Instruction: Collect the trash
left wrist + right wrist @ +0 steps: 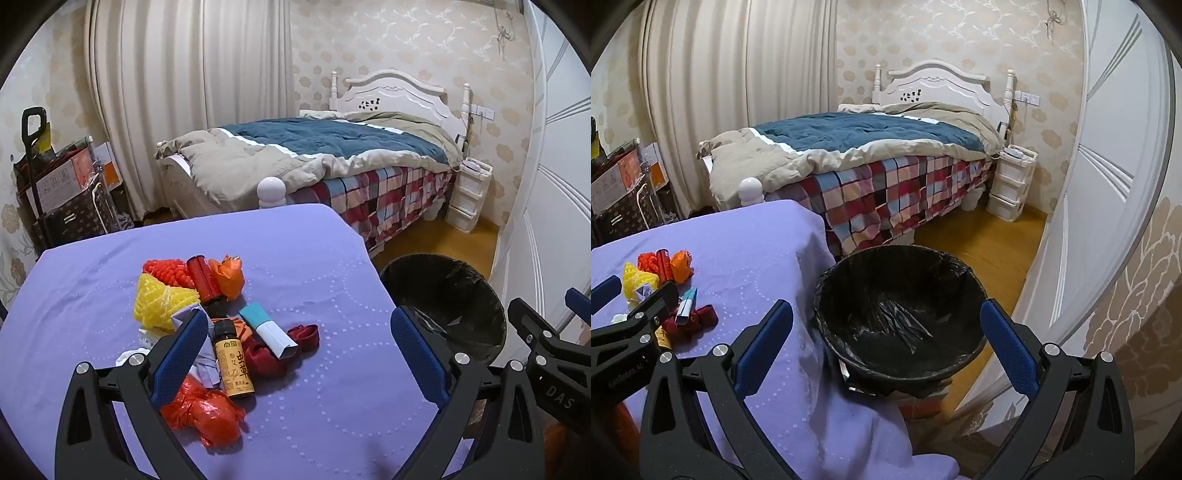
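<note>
Now both grippers hang spread and empty, left gripper [299, 354] above the trash pile [218, 325]; right gripper [886, 343] over the bin [901, 369]. Best pinch one loose piece squarely; the amber bottle [233, 363] may roll.

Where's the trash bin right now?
The black-lined bin stands on the floor off the right edge of the purple-covered table, near the bed's foot.

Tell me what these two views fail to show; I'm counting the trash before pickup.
- White paper scraps, left wrist view: partly hidden behind the left gripper finger.
- Amber bottle, right wrist view: mostly covered by the left gripper's arm.
- Trash bin base, both views: hidden by the purple tablecloth and the bin's own rim.
- Bottle label text, left wrist view: too small to read fully.
- Right gripper: open, holding nothing.
</note>
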`<state>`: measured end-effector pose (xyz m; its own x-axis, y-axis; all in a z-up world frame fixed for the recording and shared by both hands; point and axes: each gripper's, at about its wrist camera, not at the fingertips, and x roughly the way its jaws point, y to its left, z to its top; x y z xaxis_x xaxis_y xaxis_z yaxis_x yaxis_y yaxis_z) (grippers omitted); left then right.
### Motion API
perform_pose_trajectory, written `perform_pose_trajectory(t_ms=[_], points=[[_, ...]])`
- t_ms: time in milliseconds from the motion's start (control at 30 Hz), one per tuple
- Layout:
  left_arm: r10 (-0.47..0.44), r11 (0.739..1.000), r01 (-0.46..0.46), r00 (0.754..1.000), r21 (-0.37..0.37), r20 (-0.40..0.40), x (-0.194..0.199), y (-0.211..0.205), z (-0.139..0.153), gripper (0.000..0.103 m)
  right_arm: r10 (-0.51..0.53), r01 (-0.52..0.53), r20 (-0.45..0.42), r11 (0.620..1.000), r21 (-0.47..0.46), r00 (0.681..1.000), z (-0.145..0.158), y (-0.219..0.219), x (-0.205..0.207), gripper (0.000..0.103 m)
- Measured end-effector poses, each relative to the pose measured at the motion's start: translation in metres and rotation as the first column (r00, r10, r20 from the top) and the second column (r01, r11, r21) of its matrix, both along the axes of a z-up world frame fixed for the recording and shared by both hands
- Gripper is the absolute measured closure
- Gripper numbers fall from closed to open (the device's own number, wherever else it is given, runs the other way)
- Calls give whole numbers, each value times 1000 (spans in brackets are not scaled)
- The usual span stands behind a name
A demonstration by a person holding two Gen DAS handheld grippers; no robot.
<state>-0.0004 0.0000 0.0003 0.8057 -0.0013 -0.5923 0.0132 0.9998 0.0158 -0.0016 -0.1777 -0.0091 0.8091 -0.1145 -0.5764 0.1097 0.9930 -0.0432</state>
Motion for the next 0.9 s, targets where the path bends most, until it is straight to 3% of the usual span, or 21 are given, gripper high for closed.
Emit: perform_pose_trajectory(t_ms=[67,900], points=[[5,1000,-5,1000,-2,-24,2,0,-1,7,-1,1,4,1000,2,1000,0,0,0,4],[8,1000,-8,1000,1,-2,0,-3,0,7,-3,3,-3,1000,5,1000,-3,-5,0,4]])
